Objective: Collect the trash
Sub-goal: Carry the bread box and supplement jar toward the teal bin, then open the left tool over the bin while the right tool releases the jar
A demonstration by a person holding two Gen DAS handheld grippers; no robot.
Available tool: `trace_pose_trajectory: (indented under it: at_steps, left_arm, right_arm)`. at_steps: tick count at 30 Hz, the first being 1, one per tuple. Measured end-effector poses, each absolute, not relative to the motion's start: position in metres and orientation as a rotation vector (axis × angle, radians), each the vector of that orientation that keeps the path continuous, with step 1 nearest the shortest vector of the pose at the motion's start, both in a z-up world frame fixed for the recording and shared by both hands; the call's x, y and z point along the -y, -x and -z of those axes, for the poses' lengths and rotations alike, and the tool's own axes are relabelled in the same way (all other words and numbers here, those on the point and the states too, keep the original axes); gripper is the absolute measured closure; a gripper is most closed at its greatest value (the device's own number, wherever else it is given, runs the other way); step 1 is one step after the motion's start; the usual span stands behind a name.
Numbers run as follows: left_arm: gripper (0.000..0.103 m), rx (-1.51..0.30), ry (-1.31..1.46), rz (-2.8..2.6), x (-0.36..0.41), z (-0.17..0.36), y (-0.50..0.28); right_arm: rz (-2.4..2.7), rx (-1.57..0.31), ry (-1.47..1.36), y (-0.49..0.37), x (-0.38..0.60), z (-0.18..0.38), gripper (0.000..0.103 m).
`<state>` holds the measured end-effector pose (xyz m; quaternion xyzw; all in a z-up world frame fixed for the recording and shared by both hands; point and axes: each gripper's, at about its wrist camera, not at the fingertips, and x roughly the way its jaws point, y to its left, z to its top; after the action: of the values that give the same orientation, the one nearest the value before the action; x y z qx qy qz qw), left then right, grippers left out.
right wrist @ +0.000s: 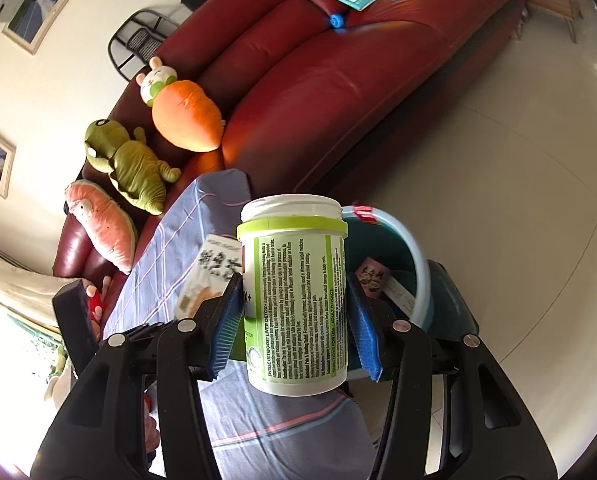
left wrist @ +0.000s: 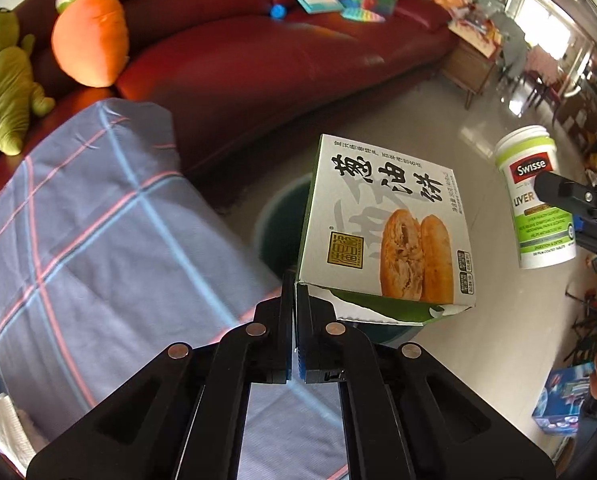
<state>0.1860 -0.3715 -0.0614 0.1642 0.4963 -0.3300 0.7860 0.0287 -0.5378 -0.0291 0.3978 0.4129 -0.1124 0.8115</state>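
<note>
A: Starting big: red sofa sweeping across from ten to one o'clock in the left wrist view, carrying a carrot plush and a green plush at ten o'clock.

B: Seeing the same sofa in the right wrist view, filling twelve to one o'clock. Plaid cloth spreading over nine to seven o'clock in the left view.

A: Next down, teal bin sitting on the pale floor at three o'clock of centre in the right view, already holding a few scraps. Showing in the left view too, bin partly hidden behind the box.

B: Then the pastry box, hanging at centre, directly over the bin. Left gripper pinching tight on its torn flap at six o'clock of the box.

A: Smaller still, supplement bottle, white with a green label, standing upright at centre. Right gripper clamping it, blue pads pressing both sides, just beside the bin's rim.

B: Also spotting that bottle at three o'clock in the left view.
</note>
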Motion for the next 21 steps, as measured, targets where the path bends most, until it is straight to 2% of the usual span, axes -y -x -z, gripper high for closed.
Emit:
trace_pose_trajectory:
  at_steps: [3, 4, 7, 8, 12, 16, 21]
  left_arm:
    - [0.094, -1.121, -0.334, 0.732, 0.379, 0.073, -0.188]
    - [0.085, -1.137, -0.322, 0.739, 0.38, 0.076, -0.188]
    - [0.046, -1.141, -0.302, 0.744, 0.378, 0.08, -0.187]
    - [0.04, -1.121, -0.3, 0.734, 0.376, 0.079, -0.185]
    - [0.034, -1.112, -0.278, 0.741, 0.37, 0.073, -0.183]
    - [0.017, -1.085, -0.276, 0.735, 0.36, 0.067, -0.178]
    - [0.012, -1.074, -0.261, 0.725, 0.35, 0.062, -0.175]
  right_arm:
    - [0.251, -0.885, -0.859, -0.025, 0.543, 0.032, 0.055]
    - [0.252, -0.885, -0.861, -0.025, 0.543, 0.033, 0.055]
    - [0.249, -0.891, -0.862, -0.025, 0.544, 0.035, 0.055]
    - [0.245, -0.893, -0.862, -0.027, 0.543, 0.036, 0.055]
    - [0.236, -0.9, -0.864, -0.031, 0.539, 0.04, 0.054]
    - [0.231, -0.912, -0.859, -0.036, 0.537, 0.042, 0.055]
    - [0.231, -0.942, -0.842, -0.042, 0.534, 0.047, 0.054]
